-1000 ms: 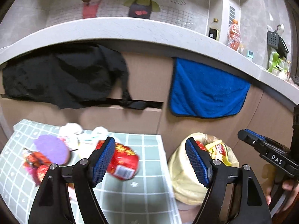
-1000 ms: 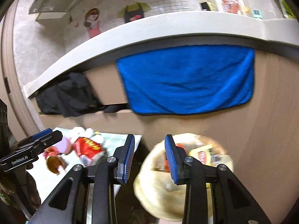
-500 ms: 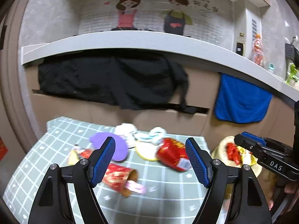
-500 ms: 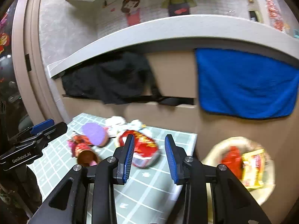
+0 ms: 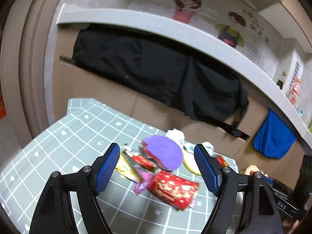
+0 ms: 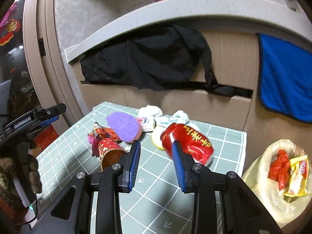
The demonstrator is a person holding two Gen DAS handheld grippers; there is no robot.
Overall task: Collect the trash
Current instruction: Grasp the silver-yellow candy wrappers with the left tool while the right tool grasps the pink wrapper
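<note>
Left wrist view: left tool hung low in the frame with fingers wide apart and nothing between them, over the checked bench. Centre frame, a trash heap: purple sponge lying over a dark snack wrapper, red paper cup on its side just below, pink scrap touching the cup's left end. White tissue at the heap's far edge. Black cloth draped across the upper middle; blue towel at the right edge.

Right wrist view: right tool low centre, fingers apart, holding nothing. Red can on its side just beyond the right finger, whether touching could not be told. Red paper cup left of the left finger, sponge behind it. Lower right, beside the bench, an open pale trash bag containing a red wrapper and a yellow packet. Left tool at the left edge.
</note>
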